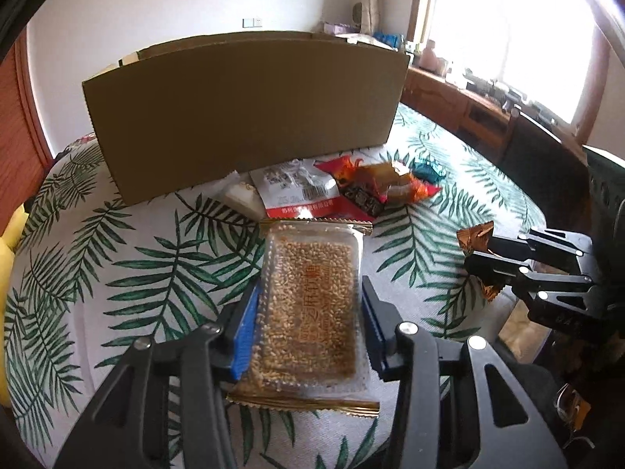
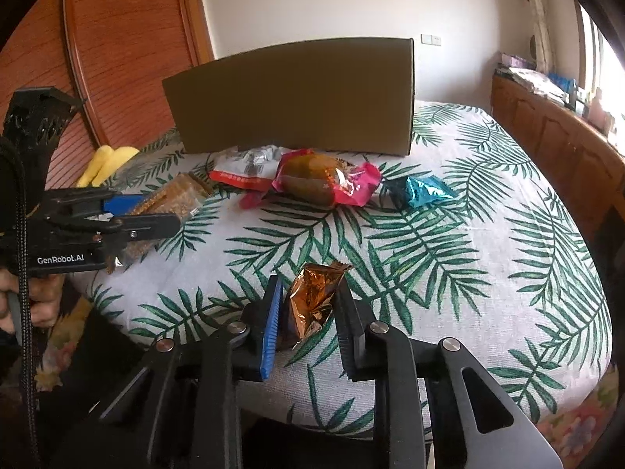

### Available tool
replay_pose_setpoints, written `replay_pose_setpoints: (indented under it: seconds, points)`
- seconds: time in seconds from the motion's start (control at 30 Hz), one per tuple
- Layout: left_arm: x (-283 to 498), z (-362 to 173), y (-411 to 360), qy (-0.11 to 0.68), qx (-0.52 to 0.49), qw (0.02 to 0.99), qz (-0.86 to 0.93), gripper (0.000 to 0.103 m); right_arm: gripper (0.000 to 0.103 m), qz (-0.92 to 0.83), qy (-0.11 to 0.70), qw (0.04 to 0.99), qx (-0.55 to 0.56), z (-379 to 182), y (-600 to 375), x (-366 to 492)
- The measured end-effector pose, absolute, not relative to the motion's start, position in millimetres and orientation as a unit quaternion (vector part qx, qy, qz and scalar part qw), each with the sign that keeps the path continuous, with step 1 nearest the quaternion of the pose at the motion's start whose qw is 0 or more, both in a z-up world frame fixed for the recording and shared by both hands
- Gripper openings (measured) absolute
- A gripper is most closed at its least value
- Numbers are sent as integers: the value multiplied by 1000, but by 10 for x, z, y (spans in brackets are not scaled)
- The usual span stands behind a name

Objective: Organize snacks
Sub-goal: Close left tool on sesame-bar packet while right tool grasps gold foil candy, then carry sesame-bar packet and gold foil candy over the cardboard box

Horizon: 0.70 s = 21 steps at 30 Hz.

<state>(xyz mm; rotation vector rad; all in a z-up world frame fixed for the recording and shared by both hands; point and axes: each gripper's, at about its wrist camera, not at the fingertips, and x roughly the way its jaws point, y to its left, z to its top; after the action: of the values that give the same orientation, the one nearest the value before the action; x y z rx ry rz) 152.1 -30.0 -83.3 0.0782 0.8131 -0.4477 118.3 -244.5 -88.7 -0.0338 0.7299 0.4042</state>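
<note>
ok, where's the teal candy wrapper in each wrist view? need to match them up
Left wrist: teal wrapper right of centre, upper middle, at the right end of the snack pile, past the box's right corner.
Right wrist: teal wrapper right of centre, alone on the cloth, right of the pink pack.
Shared landmark: the cardboard box, standing behind the snacks in both.

leaf-print cloth (image 2: 488,258), wooden door (image 2: 129,39), yellow plush (image 2: 109,162), window (image 1: 508,39)
</note>
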Motion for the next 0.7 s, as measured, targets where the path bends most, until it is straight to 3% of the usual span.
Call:
replay_pose_setpoints:
  seconds: [0.7]
  points:
    - [1435,-304,-294,350,43,911,-216,46,24,204,310,928,-25,-350,-2463,1140]
